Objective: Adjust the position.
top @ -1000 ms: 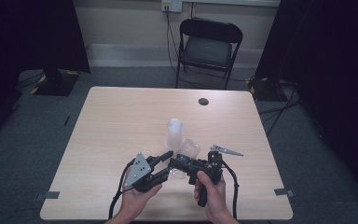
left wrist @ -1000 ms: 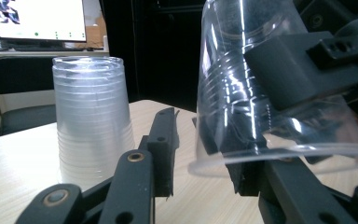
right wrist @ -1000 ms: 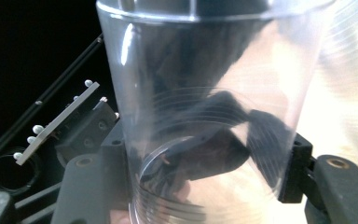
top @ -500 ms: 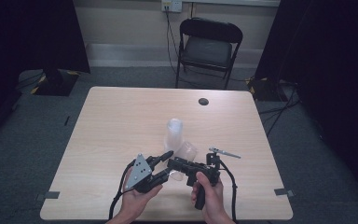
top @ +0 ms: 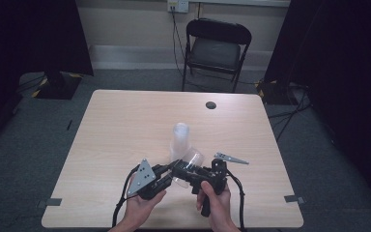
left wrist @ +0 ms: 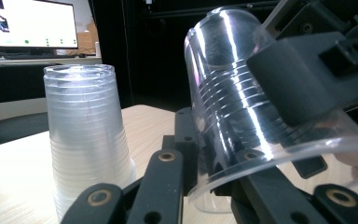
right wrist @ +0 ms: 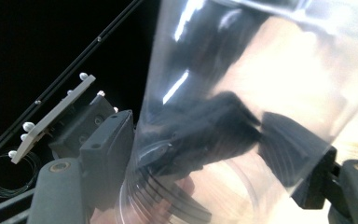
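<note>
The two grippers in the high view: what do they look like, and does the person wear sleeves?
Both are black. The left gripper carries a grey three-cornered plate on top; the right gripper has a similar grey plate and a pistol-style handle. A black cable trails from each. Their tongs are flat black bars with round rivets. No sleeves are visible on the forearms.

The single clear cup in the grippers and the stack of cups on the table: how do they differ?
The single cup is held tilted above the table; the stack of cups stands upside down on it. The single cup looks glass-clear; the stack looks cloudy. Both are ribbed plastic.
</note>
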Available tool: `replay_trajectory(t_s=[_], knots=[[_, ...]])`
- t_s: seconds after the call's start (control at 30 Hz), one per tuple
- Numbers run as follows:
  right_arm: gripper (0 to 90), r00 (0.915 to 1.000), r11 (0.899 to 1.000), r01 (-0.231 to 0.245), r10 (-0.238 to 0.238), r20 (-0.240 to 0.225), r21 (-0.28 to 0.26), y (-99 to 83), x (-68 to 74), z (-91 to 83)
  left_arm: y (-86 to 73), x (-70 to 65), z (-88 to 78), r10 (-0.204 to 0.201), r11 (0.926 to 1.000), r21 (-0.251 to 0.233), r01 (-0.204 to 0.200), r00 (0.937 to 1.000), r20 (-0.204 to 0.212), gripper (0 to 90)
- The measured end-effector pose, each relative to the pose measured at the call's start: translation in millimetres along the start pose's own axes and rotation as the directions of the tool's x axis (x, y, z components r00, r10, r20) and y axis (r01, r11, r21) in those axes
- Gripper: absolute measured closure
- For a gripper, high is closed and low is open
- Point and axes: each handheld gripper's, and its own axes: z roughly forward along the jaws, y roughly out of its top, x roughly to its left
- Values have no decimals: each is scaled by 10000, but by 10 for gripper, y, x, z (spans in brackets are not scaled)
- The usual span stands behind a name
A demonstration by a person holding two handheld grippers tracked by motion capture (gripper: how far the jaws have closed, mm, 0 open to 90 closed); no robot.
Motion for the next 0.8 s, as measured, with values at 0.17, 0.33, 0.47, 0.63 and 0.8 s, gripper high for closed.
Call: replay_trajectory(t_s=[0.17,0.33,0.47,0.63,0.8], knots=[[227,10000,10000,4,-4,20,15,-2,-35,-7,-9,26,-4,-217,9997,95,216,9997,75,860],[218,10000,10000,37,-38,40,61,4,-45,-18,-10,36,-7,-342,9992,196,339,9993,150,865],[206,10000,9999,57,-57,37,105,13,-45,-36,-26,70,-25,-526,9985,152,526,9986,17,867],[204,9997,9998,213,-214,107,56,29,-43,-67,-29,134,-68,-686,9975,163,689,9975,-182,867],[200,9985,9988,491,-493,227,92,41,-35,-79,-23,194,-100,-1328,9903,402,1330,9911,-66,865]])
